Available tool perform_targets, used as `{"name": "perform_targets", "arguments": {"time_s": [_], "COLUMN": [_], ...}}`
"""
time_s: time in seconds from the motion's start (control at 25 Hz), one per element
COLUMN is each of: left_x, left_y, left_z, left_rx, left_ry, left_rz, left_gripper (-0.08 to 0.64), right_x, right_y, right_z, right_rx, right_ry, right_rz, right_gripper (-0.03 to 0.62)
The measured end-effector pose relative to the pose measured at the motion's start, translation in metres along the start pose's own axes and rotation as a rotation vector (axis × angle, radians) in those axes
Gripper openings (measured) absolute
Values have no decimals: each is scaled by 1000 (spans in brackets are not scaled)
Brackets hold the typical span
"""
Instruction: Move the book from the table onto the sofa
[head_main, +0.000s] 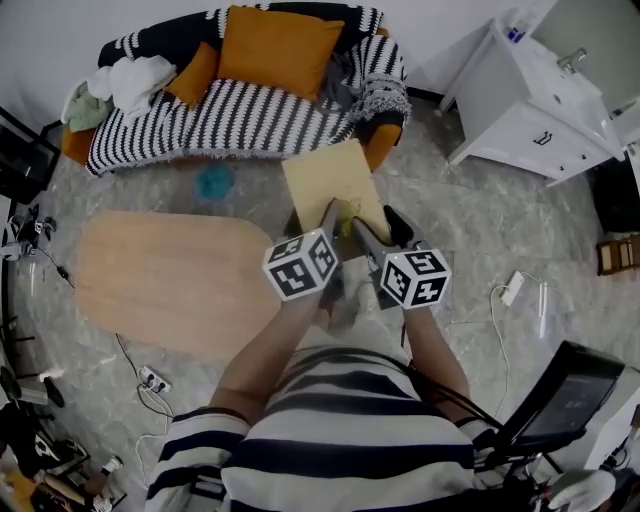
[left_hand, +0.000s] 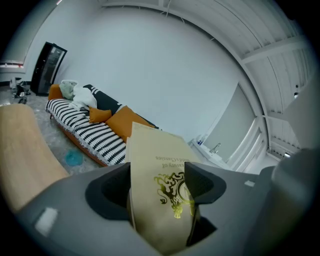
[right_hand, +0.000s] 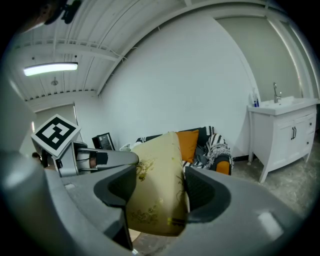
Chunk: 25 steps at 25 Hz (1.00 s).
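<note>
The tan book (head_main: 330, 185) hung above the floor just in front of the striped sofa (head_main: 240, 118), clear of the wooden table (head_main: 165, 275) farther from the sofa. The left gripper (head_main: 330, 212) and right gripper (head_main: 376, 228) each had their fingers clamped on the book's edge farthest from the sofa.

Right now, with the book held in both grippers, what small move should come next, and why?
Probably carry the book a little forward, with both grips shut. The left gripper and right gripper clamp its near edge; it hangs over the floor, clear of the table, short of the sofa.
</note>
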<state>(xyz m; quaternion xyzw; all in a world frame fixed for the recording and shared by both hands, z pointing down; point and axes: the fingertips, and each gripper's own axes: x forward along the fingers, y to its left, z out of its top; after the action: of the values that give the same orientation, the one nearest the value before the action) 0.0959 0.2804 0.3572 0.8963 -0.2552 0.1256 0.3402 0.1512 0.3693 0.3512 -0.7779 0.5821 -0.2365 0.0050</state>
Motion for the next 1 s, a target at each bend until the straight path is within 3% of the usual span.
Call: {"name": "perform_targets", "arguments": {"time_s": [0.48,1.0], "left_x": [52,83], "left_y": [-32,-66], "left_z": [43,51], "left_rx": [-29,-72], "left_ry": [-130,-229], "left_rz": [82,163], "left_gripper": [330,329], "right_x": [39,49], "right_y": [-50,-95], "right_z": [63,95], "right_rx": [-61,-128], "right_ry": [-27,-27], "right_rz": [144,253], "right_gripper": [291,288]}}
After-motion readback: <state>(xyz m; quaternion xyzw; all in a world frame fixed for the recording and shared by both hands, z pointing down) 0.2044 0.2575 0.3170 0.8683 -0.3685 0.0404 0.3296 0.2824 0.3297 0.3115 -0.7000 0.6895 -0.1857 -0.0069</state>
